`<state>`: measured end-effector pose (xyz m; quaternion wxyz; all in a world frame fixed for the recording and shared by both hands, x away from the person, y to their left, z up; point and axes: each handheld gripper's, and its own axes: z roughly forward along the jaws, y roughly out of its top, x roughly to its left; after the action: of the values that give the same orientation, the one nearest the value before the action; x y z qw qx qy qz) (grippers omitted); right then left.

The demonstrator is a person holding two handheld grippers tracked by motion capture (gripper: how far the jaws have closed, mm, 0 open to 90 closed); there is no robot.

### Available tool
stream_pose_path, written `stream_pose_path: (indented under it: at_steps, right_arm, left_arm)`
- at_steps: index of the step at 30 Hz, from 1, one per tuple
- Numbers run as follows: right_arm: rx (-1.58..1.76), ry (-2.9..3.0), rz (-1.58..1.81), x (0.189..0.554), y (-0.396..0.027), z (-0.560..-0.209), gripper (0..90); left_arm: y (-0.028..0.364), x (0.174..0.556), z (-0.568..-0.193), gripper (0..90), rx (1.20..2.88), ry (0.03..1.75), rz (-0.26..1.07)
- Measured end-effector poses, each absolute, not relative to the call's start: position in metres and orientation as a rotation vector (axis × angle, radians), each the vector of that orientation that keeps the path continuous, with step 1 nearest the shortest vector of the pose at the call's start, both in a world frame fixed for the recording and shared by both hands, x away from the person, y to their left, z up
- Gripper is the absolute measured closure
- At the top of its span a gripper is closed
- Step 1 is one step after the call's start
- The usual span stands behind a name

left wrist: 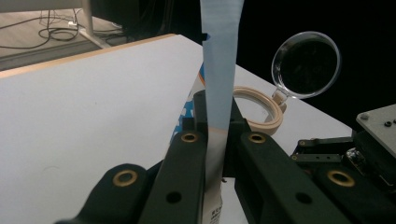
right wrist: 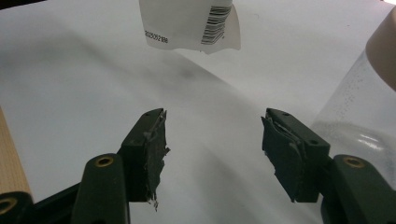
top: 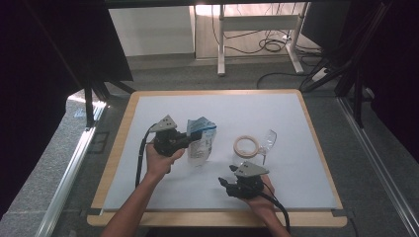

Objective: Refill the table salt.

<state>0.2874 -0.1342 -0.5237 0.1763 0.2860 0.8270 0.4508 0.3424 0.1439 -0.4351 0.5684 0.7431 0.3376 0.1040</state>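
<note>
A flat plastic pouch (top: 200,144) with a blue zip top and a barcoded white bottom hangs above the white table. My left gripper (top: 189,138) is shut on it; in the left gripper view the pouch (left wrist: 219,65) rises edge-on from between the closed jaws of that gripper (left wrist: 217,136). A clear jar with a beige rim (top: 246,146) stands right of the pouch, its round clear lid (left wrist: 306,63) tipped up. My right gripper (top: 226,177) sits near the front edge, just in front of the jar. Its jaws are open with nothing between them (right wrist: 212,135); the pouch's bottom (right wrist: 191,23) hangs ahead and the jar wall (right wrist: 359,112) is at the right.
The white mat (top: 296,123) covers a wooden-edged table (top: 121,133). Beyond the table are a grey floor, desk legs and cables (top: 269,44). Black frame posts (top: 356,84) stand at the right.
</note>
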Motion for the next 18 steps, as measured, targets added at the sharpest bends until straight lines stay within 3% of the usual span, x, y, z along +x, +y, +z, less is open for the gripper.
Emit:
stream_pose_path:
  at_steps: [18]
  right_arm:
    - [0.798,2.319,1.241,0.295,-0.12,-0.523,40.2]
  left_arm:
    - [0.126,0.34,-0.427,90.0,1.75,0.748,0.193]
